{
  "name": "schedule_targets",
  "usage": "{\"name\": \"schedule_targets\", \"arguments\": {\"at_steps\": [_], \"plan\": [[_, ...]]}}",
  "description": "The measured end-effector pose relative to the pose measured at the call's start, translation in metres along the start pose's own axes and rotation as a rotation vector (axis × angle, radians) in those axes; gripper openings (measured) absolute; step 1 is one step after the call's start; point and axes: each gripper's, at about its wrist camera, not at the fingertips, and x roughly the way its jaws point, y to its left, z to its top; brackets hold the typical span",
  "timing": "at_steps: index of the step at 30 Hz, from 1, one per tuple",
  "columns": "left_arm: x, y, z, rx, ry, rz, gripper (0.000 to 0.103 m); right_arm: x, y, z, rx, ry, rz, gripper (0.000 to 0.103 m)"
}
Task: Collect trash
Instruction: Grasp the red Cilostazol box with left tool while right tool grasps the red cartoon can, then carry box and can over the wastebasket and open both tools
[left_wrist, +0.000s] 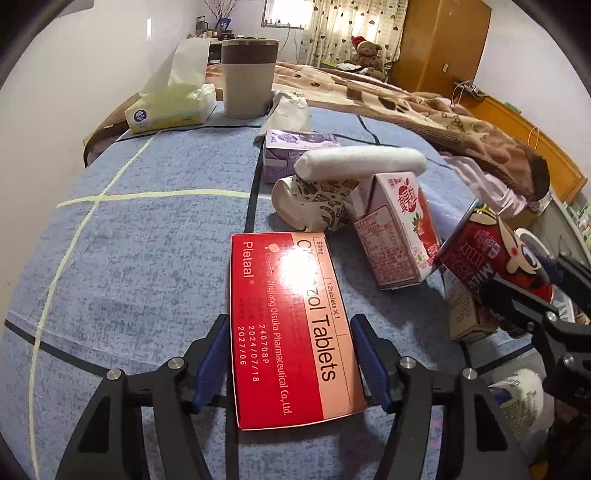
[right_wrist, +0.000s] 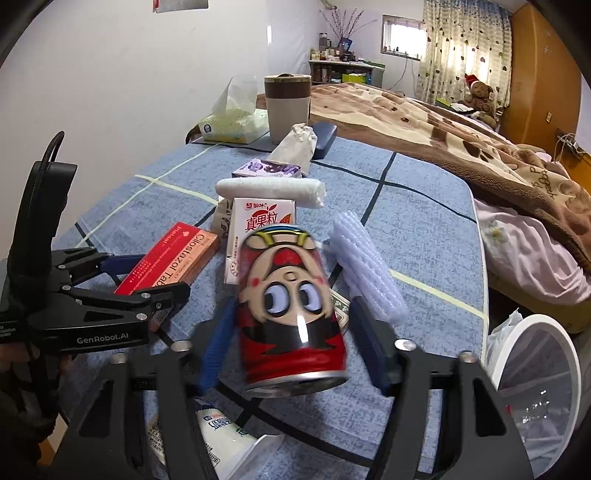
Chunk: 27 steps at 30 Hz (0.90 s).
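Red-and-pink cardboard, the tablet box (left_wrist: 291, 325) marked "Pletaal", "Tablets" and "Zhejiang Otsuka Pharmaceutical Co., Ltd." is sitting clamped between the left hand-held gripper's (left_wrist: 290, 363) blue pads, lifted for disposal. The right hand-held gripper (right_wrist: 291, 349) is clamping a red cartoon-faced can (right_wrist: 291, 306), with the white bin (right_wrist: 535, 380) waiting just to its right.

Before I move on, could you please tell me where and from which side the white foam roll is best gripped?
Grip the white foam roll at its middle, coming from above with the fingers across its width. It lies sideways on top of the paper cup and strawberry milk carton, so its ends overhang and its top is free. A gentle close probably suits it, since foam may squash.
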Motion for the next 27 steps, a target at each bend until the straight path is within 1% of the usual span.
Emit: {"name": "schedule_targets", "arguments": {"at_steps": [6, 16, 27], "plan": [[-0.004, 0.004, -0.001, -0.019, -0.017, -0.009, 0.065, 0.001, -0.002, -0.001, 0.016, -0.010, -0.010, 0.057], [-0.025, -0.002, -0.003, -0.003, -0.072, -0.014, 0.065, -0.005, -0.005, -0.001, 0.060, -0.047, -0.010, 0.056], [-0.056, -0.020, 0.000, 0.034, -0.135, -0.027, 0.065, -0.021, -0.018, -0.002, 0.129, -0.127, -0.016, 0.055]]}}
